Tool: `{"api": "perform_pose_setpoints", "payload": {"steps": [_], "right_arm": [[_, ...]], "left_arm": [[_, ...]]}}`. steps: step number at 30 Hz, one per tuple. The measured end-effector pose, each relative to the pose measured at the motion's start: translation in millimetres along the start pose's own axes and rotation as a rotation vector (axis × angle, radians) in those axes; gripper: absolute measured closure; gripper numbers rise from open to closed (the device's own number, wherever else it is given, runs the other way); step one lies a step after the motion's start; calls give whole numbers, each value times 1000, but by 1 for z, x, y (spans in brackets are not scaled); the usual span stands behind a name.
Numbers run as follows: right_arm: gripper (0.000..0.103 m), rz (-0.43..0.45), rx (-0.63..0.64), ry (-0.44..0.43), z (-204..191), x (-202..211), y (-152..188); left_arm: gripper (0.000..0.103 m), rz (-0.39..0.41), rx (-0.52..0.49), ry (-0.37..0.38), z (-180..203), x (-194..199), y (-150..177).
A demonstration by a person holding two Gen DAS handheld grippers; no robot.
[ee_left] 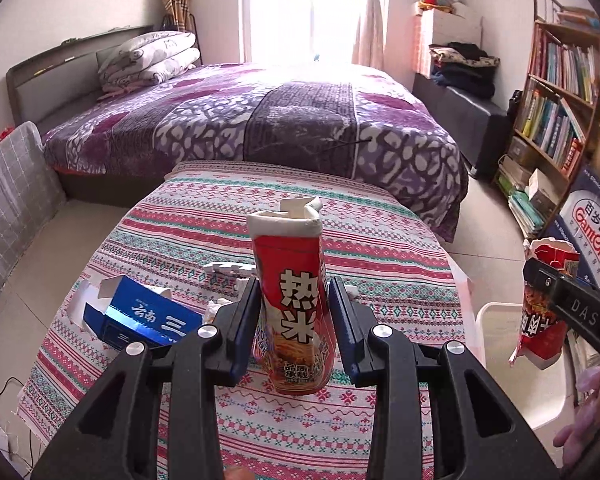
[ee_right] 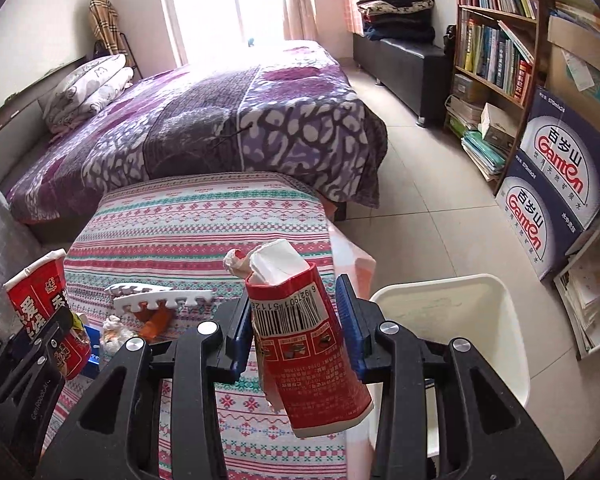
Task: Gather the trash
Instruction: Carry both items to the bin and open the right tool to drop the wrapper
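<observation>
My left gripper (ee_left: 294, 312) is shut on a red crushed noodle cup (ee_left: 294, 304), held above the striped table (ee_left: 400, 240); it also shows in the right wrist view (ee_right: 46, 308). My right gripper (ee_right: 296, 312) is shut on a second red noodle cup (ee_right: 304, 344) stuffed with tissue, held near the table's right edge beside the white trash bin (ee_right: 500, 320). That cup also shows in the left wrist view (ee_left: 540, 312). A torn blue box (ee_left: 140, 316) lies on the table at the left.
White foam puzzle strips (ee_right: 160, 298), an orange piece (ee_right: 156, 322) and crumpled tissue (ee_right: 114, 332) lie on the table. A purple bed (ee_right: 220, 120) stands behind it. Bookshelf (ee_right: 496, 40) and Ganten boxes (ee_right: 556, 168) stand at the right.
</observation>
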State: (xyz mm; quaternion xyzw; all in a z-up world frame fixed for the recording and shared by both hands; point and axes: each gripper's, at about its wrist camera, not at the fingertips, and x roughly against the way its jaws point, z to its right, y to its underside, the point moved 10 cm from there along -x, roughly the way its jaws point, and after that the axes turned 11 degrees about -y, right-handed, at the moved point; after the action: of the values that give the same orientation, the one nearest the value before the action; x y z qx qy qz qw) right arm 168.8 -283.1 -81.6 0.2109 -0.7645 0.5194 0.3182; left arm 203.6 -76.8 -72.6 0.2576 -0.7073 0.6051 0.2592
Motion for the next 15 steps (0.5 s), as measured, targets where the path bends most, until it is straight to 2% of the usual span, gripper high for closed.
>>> {"api": "perform_pose_setpoints", "payload": {"steps": [15], "right_arm": [[61, -26, -202, 151, 114, 16, 6]], "left_arm": [[67, -15, -122, 85, 75, 2, 22]]}}
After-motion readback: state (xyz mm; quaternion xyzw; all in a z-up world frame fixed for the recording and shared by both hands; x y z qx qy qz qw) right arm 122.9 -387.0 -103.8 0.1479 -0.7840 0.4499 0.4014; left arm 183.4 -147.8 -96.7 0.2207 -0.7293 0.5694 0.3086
